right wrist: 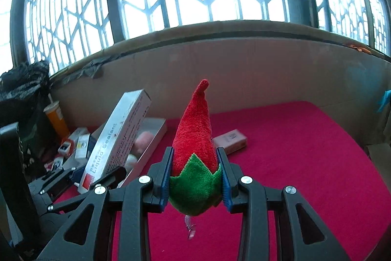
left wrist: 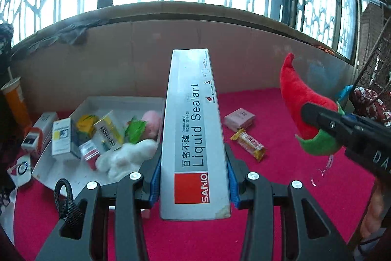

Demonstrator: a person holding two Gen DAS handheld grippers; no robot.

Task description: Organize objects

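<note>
A long grey sealant box is clamped between the blue pads of the left gripper, held up off the red cloth and pointing toward twelve o'clock in the left wrist view. At about nine o'clock from it a white tray is seen, crowded with small cartons, a yellow item and white and pink plush pieces; its near edge lies just beside the gripper. At two o'clock a pink box and a snack bar lie apart on open cloth. A red plush chili with a green cap is gripped by the right gripper, pads pressed on the cap, tip toward twelve o'clock. Bare cloth is left at three o'clock, bounded by a cardboard wall under barred windows. An orange cup stands at the far left edge.
</note>
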